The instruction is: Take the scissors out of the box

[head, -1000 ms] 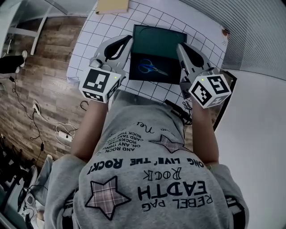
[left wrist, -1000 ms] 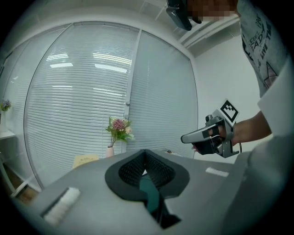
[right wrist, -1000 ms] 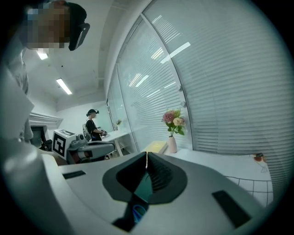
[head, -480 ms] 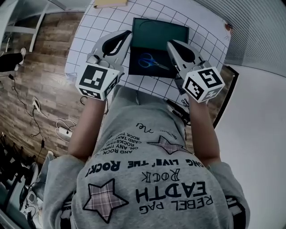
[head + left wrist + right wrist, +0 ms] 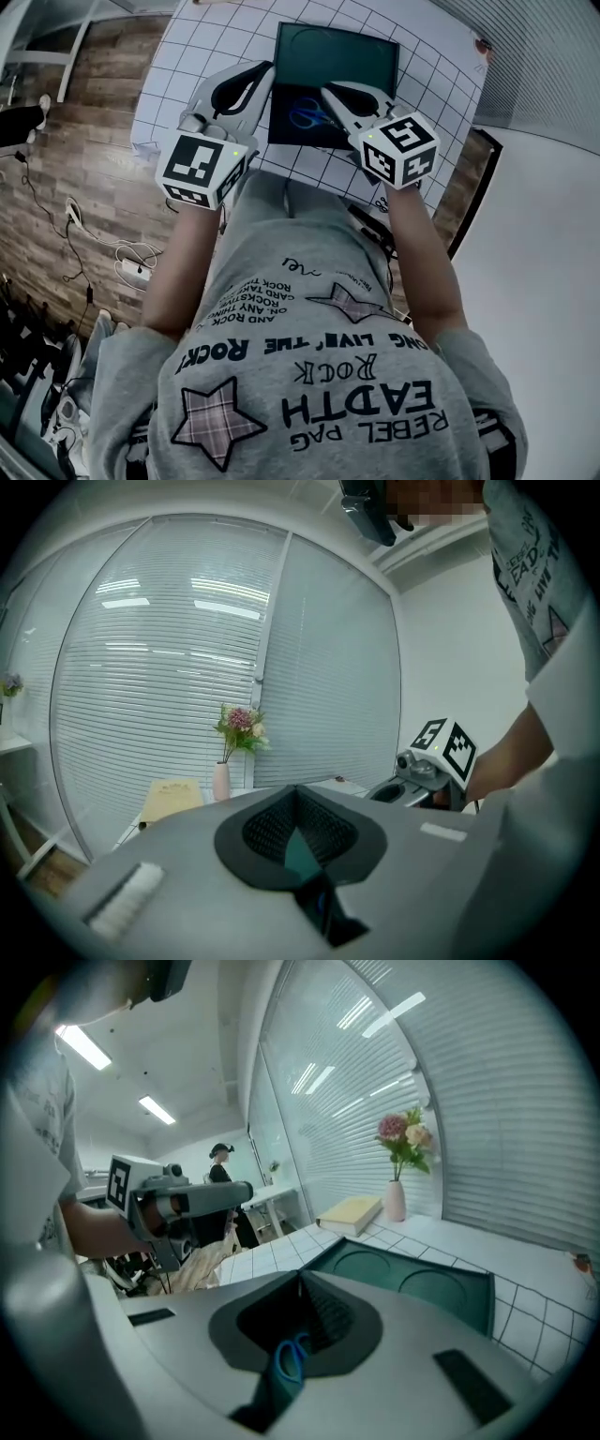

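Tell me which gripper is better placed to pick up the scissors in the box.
Right. The right gripper hangs over the open box, its shut jaws pointing at the blue scissors; the left gripper sits outside the box, beside its edge.

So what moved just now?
The right gripper swung left, in over the box, and now points at the scissors with its jaws shut and empty. The left gripper stayed by the box's left edge. The scissors still lie inside.
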{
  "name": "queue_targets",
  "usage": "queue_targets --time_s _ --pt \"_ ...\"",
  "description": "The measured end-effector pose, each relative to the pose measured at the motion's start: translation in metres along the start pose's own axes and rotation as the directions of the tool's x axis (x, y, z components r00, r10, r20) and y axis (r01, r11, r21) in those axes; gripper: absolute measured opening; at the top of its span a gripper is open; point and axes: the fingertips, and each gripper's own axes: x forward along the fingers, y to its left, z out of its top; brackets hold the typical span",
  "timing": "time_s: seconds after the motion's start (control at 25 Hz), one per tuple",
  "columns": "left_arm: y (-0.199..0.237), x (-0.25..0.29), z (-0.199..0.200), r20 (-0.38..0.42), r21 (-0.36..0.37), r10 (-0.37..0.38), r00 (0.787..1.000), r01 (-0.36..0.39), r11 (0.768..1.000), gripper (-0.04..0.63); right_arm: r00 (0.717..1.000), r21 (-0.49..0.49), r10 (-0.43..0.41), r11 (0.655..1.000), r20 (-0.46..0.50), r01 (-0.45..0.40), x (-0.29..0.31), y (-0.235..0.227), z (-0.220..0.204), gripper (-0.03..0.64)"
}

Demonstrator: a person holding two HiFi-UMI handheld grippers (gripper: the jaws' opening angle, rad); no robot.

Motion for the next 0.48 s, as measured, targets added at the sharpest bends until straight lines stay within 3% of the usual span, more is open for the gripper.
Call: queue_targets --time_s 0.24,0.48 --pt "0.000 -0.007 -0.009 -0.013 -0.014 0.012 1.000 -0.012 1.000 0.005 0.989 -0.054 0.026 0.998 -0.148 -0.035 0.026 0.006 -0.033 0.015" --pt "0.004 -0.015 -0.023 -0.028 -0.028 0.031 0.999 -0.032 0.999 0.003 0.956 -0.108 0.072 0.988 -0.285 -0.106 0.046 0.020 -0.062 0.015"
